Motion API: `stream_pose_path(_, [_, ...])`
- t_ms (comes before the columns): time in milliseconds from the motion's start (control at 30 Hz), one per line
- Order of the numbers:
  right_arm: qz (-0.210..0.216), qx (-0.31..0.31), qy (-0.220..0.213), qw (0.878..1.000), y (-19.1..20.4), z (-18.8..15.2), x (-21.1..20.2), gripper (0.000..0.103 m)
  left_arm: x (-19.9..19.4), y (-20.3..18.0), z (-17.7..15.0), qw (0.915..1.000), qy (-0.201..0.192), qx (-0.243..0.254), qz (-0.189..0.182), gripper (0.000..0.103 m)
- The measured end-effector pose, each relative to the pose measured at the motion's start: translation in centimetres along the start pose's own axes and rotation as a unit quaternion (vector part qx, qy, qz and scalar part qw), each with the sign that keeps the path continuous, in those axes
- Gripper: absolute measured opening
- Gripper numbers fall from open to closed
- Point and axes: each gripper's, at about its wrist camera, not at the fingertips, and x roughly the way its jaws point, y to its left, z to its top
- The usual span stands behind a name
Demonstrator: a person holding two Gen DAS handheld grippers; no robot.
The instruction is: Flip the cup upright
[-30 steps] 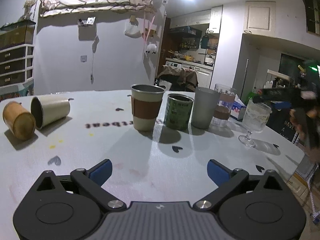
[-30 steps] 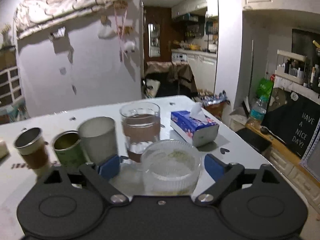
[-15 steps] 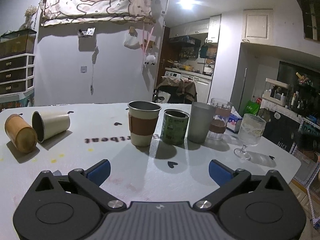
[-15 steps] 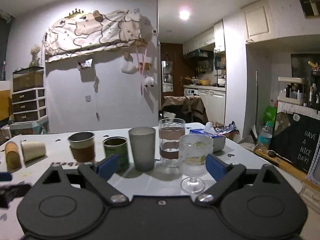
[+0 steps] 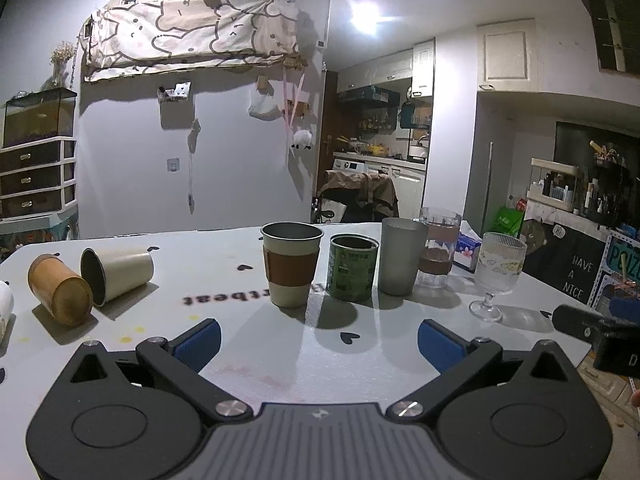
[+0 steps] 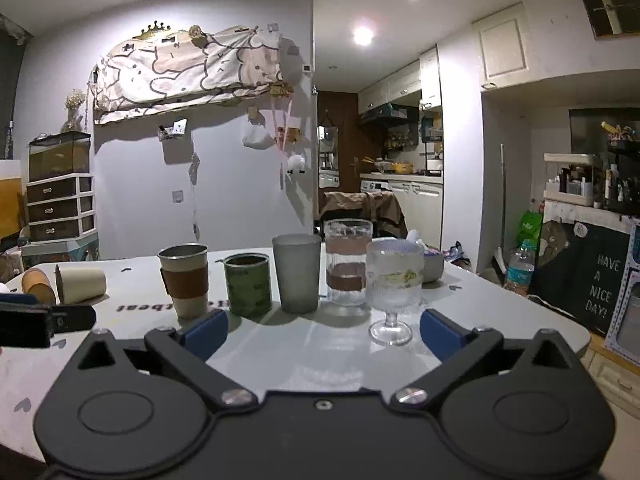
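A cream cup [image 5: 118, 274] lies on its side at the table's left, mouth toward me, beside a wooden cup [image 5: 60, 294] that also lies on its side. Both show small in the right wrist view, the cream cup [image 6: 82, 283] and the wooden cup [image 6: 38, 286]. A row of upright cups stands mid-table: a sleeved cup [image 5: 291, 268], a green tin [image 5: 352, 266], a grey tumbler [image 5: 402, 254], a glass [image 5: 438, 252] and a stemmed glass [image 5: 498, 276]. My left gripper [image 5: 318, 344] is open and empty, short of the row. My right gripper [image 6: 324, 330] is open and empty, just before the stemmed glass [image 6: 394, 284].
The white table [image 5: 240, 344] ends at the right near a black signboard [image 5: 580, 276]. A tissue pack [image 5: 466, 246] lies behind the glasses. The right gripper's finger [image 5: 580, 326] shows at the left view's right edge. A white object [image 5: 5, 308] sits at the far left.
My right gripper has drawn back and away from the stemmed glass, which now stands on the table in front of it. My left gripper has pulled back slightly.
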Motion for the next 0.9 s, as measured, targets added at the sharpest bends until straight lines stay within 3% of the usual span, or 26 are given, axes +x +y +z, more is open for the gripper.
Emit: stream_pose_path(900, [-0.011, -0.002, -0.003, 1.0, -0.11, -0.48, -0.28, 0.103, -0.74, -0.12, -0.05, 1.0, 0.0, 0.007, 0.001, 0.103])
